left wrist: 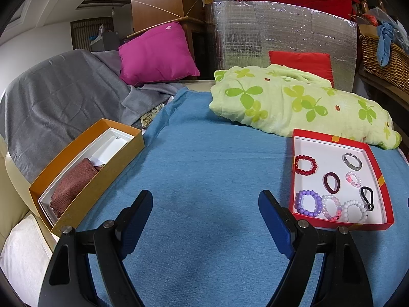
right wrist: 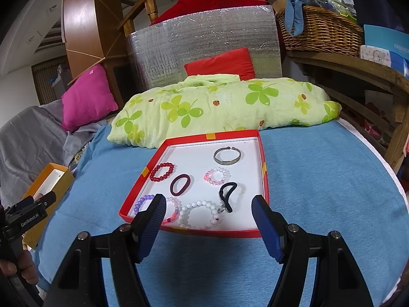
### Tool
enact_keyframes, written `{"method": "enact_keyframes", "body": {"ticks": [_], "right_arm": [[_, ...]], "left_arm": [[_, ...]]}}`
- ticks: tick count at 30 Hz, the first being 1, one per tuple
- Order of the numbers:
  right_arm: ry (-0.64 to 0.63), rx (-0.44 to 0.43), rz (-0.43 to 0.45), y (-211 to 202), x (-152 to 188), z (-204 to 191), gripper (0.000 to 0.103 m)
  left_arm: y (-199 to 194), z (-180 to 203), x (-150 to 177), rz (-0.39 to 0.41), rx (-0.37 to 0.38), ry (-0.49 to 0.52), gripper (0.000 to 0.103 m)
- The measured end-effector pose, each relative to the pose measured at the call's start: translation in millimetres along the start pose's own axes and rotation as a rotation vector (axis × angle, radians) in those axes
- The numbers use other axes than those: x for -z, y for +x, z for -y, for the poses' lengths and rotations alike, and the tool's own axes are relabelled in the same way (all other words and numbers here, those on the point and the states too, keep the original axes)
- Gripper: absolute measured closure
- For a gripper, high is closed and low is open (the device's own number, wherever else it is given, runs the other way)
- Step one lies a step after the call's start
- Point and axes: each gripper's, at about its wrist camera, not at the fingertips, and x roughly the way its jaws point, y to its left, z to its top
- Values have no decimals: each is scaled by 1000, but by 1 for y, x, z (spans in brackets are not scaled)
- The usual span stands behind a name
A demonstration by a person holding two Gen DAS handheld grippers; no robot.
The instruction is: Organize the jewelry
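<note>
Closest to your left wrist cam was your left gripper [left wrist: 205, 199], blue-padded jaws spread wide with nothing in them, just hanging over the blue blanket [left wrist: 204, 158]. Off to the right of it sat the red tray [left wrist: 378, 168] with the jewelry laid out on its white floor: a red bead bracelet [left wrist: 306, 165], a silver cuff [left wrist: 352, 161], a maroon hair tie [left wrist: 331, 182], a purple bead bracelet [left wrist: 308, 203] and a white bead bracelet [left wrist: 355, 211], plus a few more. On the left edge of the blanket was an orange box [left wrist: 102, 176] with a brownish cloth [left wrist: 72, 188] inside. From the right wrist cam, your right gripper [right wrist: 208, 204] was also wide open and empty, hovering right at the near rim of the red tray [right wrist: 263, 158], its left finger covering part of the purple bead bracelet [right wrist: 143, 202]. The silver cuff [right wrist: 227, 155] sat at the far end, by the green clover quilt [right wrist: 217, 105].
</note>
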Motion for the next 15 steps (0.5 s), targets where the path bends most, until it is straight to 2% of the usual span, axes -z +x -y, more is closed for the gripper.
{"method": "enact_keyframes", "body": {"ticks": [15], "right_arm": [[-7,-7,-2,2,0,-3,30]], "left_arm": [[1,-3,1,-2,-3,-2,18]]}}
